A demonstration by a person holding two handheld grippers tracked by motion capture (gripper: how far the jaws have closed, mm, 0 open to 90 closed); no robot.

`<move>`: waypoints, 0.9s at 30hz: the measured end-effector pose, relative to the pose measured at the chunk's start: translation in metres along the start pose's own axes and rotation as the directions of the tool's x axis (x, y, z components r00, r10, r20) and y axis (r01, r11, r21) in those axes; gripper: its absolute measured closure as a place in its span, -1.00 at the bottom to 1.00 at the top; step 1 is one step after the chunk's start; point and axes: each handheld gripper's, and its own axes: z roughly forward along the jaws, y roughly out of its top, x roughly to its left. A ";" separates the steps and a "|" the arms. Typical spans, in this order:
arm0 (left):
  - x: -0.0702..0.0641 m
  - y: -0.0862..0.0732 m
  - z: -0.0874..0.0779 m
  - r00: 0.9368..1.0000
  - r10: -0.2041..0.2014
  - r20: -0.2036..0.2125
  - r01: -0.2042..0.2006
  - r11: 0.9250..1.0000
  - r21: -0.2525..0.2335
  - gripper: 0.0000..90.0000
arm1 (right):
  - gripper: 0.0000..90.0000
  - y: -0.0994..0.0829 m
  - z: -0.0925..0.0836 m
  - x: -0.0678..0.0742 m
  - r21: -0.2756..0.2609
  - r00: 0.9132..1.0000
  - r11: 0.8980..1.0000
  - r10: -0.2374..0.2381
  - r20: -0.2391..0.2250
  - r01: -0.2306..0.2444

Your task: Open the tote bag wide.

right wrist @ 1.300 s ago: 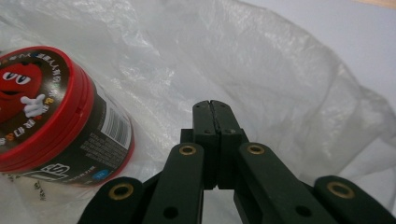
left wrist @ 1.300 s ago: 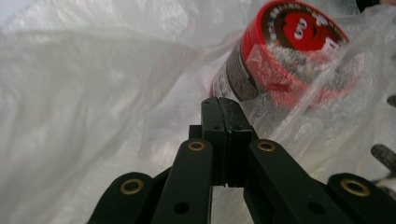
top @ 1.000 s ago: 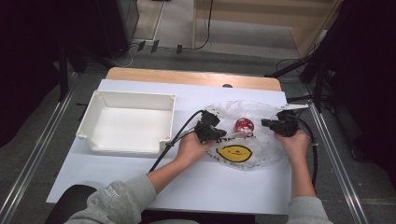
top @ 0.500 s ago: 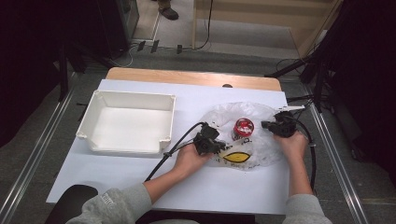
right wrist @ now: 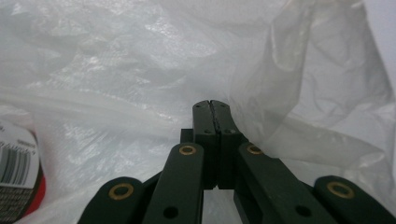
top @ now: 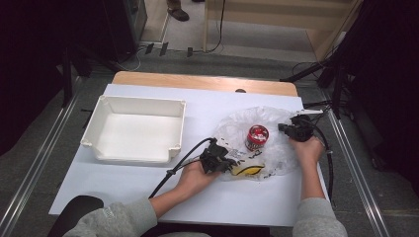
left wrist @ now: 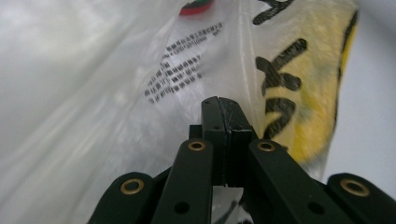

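Plastic bag [top: 257,140] | flat, long axis left-right | both claws pinching edges

White table [top: 148,197] — on it a white tray [top: 133,129] and a clear plastic bag [top: 276,131], apparently crumpled.

Lighting's pretty uneven from the high view: the white table [top: 148,192] is lit bright and flat from overhead, almost washed out, while everything around the table drops to near black, especially to its left and right. Shadows on the table are soft and short, hugging the white tray [top: 101,121]. The plastic bag [top: 276,123] right of the tray throws small shiny glints. Overall it's a bit soft and grainy. In both gripper views the bag is milky and overexposed, blurred up close, and the black jaws come out as dark shapes with little detail.
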 end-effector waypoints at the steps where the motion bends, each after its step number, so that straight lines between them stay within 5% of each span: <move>1: 0.000 -0.002 -0.001 1.000 0.000 0.003 0.000 1.000 -0.003 1.00 | 1.00 0.001 0.001 -0.001 -0.001 1.000 1.000 0.001 0.009 -0.001; 27: -0.002 -0.022 -0.018 1.000 0.020 0.021 -0.020 1.000 -0.001 1.00 | 1.00 0.016 0.012 -0.018 -0.022 0.982 0.995 0.101 0.162 -0.099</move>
